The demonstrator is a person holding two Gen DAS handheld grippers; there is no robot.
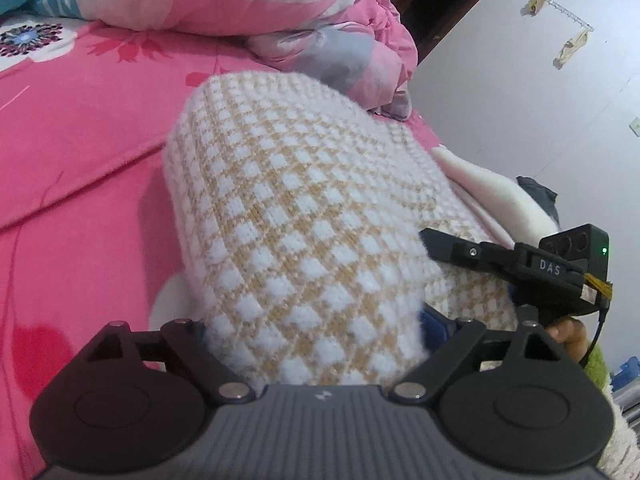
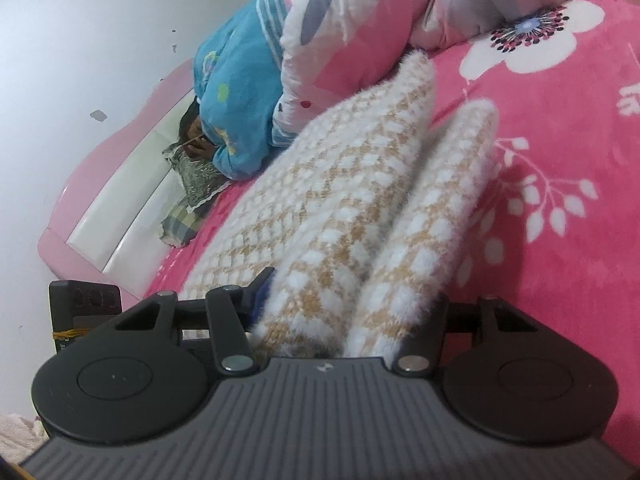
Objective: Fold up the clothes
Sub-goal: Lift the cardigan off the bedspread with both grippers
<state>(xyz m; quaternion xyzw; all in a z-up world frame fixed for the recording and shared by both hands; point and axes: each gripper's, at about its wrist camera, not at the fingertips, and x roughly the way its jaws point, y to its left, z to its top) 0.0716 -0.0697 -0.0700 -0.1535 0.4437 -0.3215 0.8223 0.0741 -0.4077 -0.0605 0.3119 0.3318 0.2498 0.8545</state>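
Note:
A fluffy white-and-tan checked sweater [image 1: 304, 208] lies bunched in a thick roll on the pink bed [image 1: 80, 152]. My left gripper [image 1: 316, 320] has its jaws wide around the near end of the roll. Cloth fills the whole gap and hides the fingertips. My right gripper [image 1: 480, 252] comes in from the right, its finger lying against the sweater's side. In the right wrist view two folded layers of the sweater [image 2: 360, 200] run away from my right gripper [image 2: 352, 304], squeezed between its jaws. A black part of the left gripper [image 2: 84, 300] shows at the left.
A pink flowered quilt [image 1: 240, 0] is heaped at the back of the bed. A person in blue clothes [image 2: 236, 100] lies by the pink headboard [image 2: 120, 184], next to small pillows [image 2: 192, 200]. A white wall [image 1: 520, 100] is at the right. A hand [image 1: 568, 332] holds the right gripper.

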